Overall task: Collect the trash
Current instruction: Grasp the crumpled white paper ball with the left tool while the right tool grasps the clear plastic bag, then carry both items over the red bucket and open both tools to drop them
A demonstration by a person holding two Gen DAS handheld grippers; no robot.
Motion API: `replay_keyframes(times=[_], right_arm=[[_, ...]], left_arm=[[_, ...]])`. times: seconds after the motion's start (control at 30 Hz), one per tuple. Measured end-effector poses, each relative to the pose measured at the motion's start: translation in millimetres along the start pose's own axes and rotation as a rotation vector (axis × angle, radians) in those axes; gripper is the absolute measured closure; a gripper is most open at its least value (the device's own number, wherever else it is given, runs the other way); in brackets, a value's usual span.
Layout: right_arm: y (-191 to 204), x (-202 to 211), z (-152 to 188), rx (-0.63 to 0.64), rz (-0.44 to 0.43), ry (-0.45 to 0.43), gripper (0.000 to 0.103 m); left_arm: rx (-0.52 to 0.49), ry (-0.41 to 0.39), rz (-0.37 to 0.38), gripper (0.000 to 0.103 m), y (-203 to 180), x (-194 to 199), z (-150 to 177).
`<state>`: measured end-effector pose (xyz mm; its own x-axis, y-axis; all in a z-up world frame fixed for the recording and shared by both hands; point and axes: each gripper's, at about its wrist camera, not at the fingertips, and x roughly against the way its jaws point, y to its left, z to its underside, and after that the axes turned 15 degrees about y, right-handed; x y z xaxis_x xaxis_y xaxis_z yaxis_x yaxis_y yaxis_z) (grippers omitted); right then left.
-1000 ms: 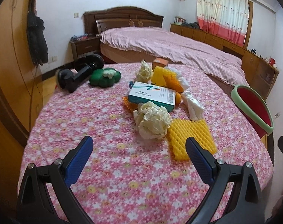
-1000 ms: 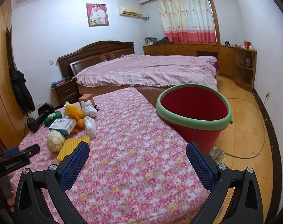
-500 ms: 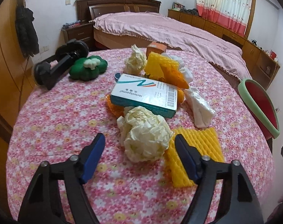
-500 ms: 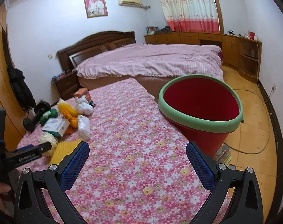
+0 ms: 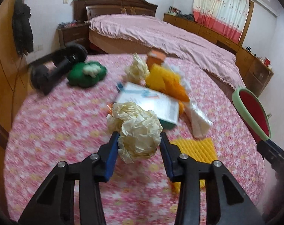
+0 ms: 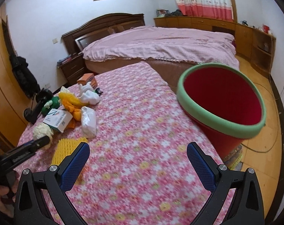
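A crumpled cream paper ball lies on the pink flowered table. My left gripper is closing on it, and both blue pads touch its sides. In the right wrist view the same ball sits behind the left gripper's finger. More trash lies beyond: a white and teal box, a yellow foam net, a white wrapper and orange and yellow foam. My right gripper hangs open over bare tablecloth with nothing between its fingers. A red bin with a green rim stands off the table's right edge.
A green plush toy and a black handled object lie at the table's far left. A second paper ball and a small orange box sit at the back. A bed stands behind the table, with wooden cabinets along the walls.
My left gripper moved forward to the cream paper ball and its jaws narrowed from wide open until they touch it. My right gripper swung toward the red bin, which now looks closer.
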<state>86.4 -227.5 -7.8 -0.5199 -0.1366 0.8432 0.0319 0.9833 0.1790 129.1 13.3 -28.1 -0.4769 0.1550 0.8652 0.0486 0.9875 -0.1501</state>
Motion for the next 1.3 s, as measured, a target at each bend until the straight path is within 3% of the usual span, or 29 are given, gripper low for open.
replay_keyframes(times=[0.23,0.4,0.63,0.77,1.07,1.3], right_arm=[[39,-23,-27,0.067,-0.017,0.027,0.002],[65,-48,-41,0.105,-0.018,0.065,0.033],[94,-79,-48,0.184,0.002,0.113,0.054],[97,-96,-49,0.168,0.001,0.160,0.068],[92,-93,-51,0.133,-0.039,0.149,0.073],[84,-63,-47,0.119,-0.071,0.088,0.073]], left_arm=[[0.019,-0.074,-0.071,0.059,31,8,-26],[0.056,-0.089,-0.065,0.059,53,-5,-30],[0.084,-0.098,-0.029,0.059,64,-18,-31],[0.077,-0.087,-0.013,0.059,65,-24,-31],[0.084,-0.083,-0.010,0.059,65,-23,-30],[0.082,-0.120,-0.022,0.059,59,-4,-27]])
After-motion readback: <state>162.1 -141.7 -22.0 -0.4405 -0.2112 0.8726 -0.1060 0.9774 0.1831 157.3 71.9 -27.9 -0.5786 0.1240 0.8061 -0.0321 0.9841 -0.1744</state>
